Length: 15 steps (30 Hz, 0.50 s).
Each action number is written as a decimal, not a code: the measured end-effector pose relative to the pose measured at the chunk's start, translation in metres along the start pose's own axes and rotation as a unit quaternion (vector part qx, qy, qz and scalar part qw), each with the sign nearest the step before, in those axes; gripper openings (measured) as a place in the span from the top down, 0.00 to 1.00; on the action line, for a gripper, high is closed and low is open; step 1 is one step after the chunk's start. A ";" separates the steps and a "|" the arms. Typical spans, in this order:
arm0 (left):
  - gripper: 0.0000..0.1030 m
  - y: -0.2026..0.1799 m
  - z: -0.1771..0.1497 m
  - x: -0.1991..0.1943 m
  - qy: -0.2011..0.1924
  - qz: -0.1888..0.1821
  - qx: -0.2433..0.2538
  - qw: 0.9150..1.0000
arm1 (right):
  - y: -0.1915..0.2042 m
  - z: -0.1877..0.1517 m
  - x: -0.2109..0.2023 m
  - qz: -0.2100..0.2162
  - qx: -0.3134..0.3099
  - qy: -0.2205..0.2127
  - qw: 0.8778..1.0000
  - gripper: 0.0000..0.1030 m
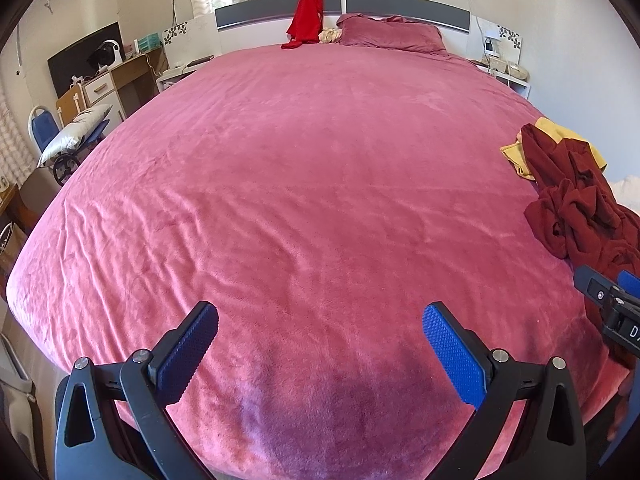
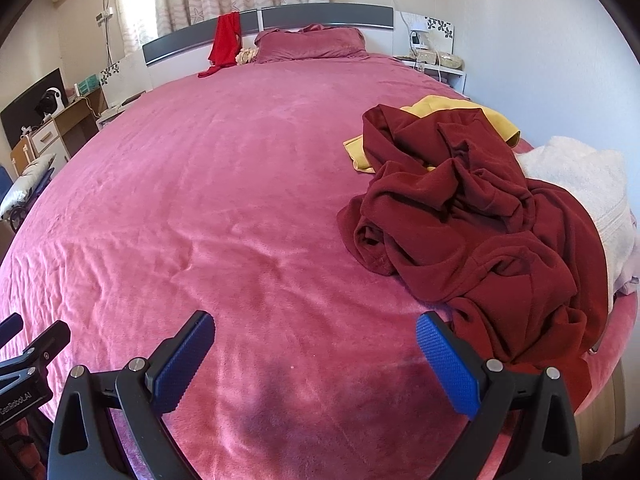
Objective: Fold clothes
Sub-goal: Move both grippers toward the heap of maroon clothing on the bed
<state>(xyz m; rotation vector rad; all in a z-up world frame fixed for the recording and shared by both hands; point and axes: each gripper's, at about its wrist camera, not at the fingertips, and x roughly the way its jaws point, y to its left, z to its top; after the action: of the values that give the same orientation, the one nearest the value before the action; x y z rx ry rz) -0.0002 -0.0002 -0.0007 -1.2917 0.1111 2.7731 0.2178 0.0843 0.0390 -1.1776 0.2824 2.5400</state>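
A crumpled dark red garment (image 2: 472,232) lies heaped on the right side of the pink bed (image 2: 224,184), over a yellow garment (image 2: 460,108) and beside a white towel (image 2: 580,184). My right gripper (image 2: 316,328) hovers open above the bed's near edge, its right finger close to the heap's lower end; nothing is between the fingers. In the left wrist view the same dark red heap (image 1: 576,200) and yellow garment (image 1: 556,136) sit far right. My left gripper (image 1: 320,320) is open and empty over bare bedspread (image 1: 300,180), with the right gripper's body at the right edge.
A bright red garment (image 1: 306,18) hangs over the headboard, next to a pink pillow (image 1: 392,34). A desk (image 1: 116,80) and blue chair (image 1: 44,128) stand left of the bed, a bedside shelf (image 2: 436,64) at the back right. The bed's left and middle are bare bedspread.
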 end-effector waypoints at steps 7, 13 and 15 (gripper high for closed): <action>0.00 0.002 -0.003 0.006 0.007 -0.002 0.000 1.000 | -0.008 0.001 0.003 -0.007 0.005 0.005 1.000 0.00; 0.00 0.001 -0.012 0.008 0.014 -0.009 0.000 1.000 | -0.016 0.004 0.005 -0.014 0.019 0.007 1.000 0.00; 0.00 0.001 -0.012 0.006 0.015 -0.007 0.003 1.000 | -0.015 0.004 0.005 -0.016 0.014 0.008 1.000 0.00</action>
<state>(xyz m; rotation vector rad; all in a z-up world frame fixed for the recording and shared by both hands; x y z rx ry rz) 0.0048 -0.0021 -0.0130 -1.3269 0.1122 2.7393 0.2175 0.1001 0.0369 -1.1838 0.2979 2.4916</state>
